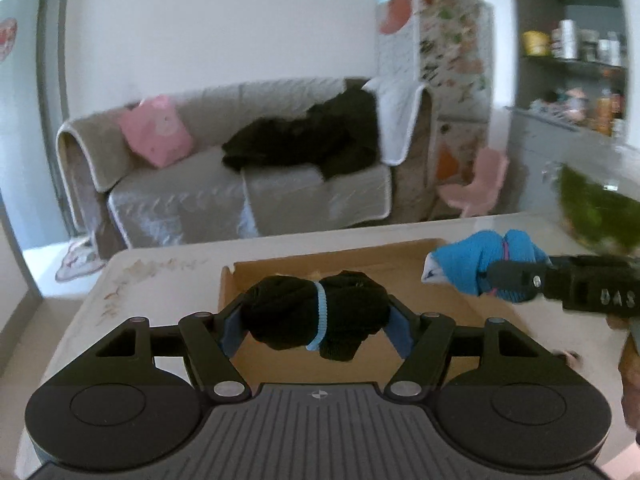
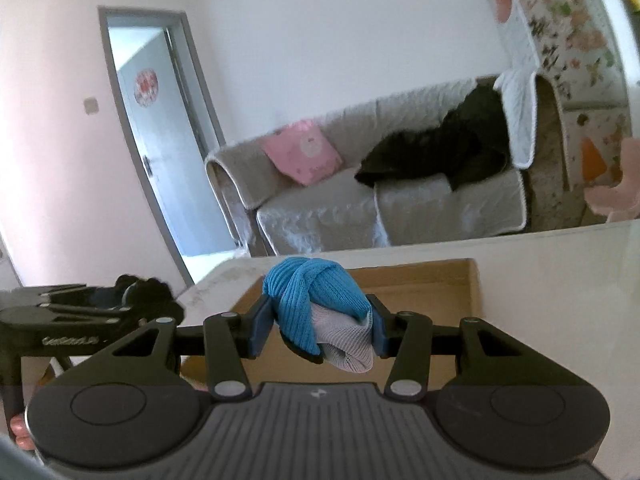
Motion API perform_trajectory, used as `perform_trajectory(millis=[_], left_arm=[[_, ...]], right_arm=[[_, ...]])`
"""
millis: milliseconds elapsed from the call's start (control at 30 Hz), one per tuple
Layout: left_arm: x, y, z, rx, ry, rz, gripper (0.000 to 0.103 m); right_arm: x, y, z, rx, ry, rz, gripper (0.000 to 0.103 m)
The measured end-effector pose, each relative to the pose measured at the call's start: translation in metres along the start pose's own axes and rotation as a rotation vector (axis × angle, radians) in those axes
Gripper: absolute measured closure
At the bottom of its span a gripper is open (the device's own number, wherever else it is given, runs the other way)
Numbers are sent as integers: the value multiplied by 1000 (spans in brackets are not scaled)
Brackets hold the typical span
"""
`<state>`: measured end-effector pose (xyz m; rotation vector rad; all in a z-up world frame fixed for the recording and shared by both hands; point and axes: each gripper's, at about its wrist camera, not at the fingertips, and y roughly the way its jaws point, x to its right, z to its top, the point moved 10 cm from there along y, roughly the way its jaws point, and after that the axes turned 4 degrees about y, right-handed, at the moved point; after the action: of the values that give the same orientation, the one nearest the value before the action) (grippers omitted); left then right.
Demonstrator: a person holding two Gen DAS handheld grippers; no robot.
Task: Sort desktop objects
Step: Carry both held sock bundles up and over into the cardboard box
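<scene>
The left tongs [image 1: 318, 326] are clamped on a black sock bundle [image 1: 316, 328], a soft, lumpy roll of dark knit cinched round the middle by a thin light-blue elastic band [image 1: 321, 320]; the blue pads [image 1: 232, 336] press into its two ends, and the bundle hangs in the air above the cardboard box [image 1: 400, 268]. The right tongs [image 2: 318, 326] are closed on a blue sock bundle [image 2: 316, 300], ribbed knit twisted into a knot, with a pale grey mesh-like part [image 2: 348, 344] bulging out below; it too is held above the box [image 2: 440, 280], near its front left part. In the left wrist view the same blue bundle [image 1: 480, 264] shows a thin pink band round it and a white toe end, gripped by the right tongs [image 1: 516, 276] coming in from the right, just beside the black bundle but apart from it. The box is shallow, flat-walled brown cardboard, open at the top, resting on a smooth pale tabletop [image 1: 160, 272] with faint reddish stains near its far left corner; a green leafy mass [image 1: 596, 208] in what seems a glass vessel stands at the right edge, blurred. Beyond are a sofa [image 1: 224, 168] under a quilted beige cover, a pink square cushion [image 1: 156, 130], a heap of black cloth [image 1: 312, 136] and a small pink chair [image 1: 480, 184].
</scene>
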<state>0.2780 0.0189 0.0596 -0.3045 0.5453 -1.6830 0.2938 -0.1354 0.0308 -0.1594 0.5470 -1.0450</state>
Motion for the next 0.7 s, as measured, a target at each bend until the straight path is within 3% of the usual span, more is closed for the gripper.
perform_trajectory(millis=[167,267,700], left_arm=[[-29,74,18,-69,4,84,29],[-45,95,21,-88,-22,89,29],[-55,122,10,-105,-145,39,29]], right_arm=[[5,70,-2,-81,-10,16,58],[7,98,-1,-103,-26,17,58],[12,105,16,-81,1,-1,58]])
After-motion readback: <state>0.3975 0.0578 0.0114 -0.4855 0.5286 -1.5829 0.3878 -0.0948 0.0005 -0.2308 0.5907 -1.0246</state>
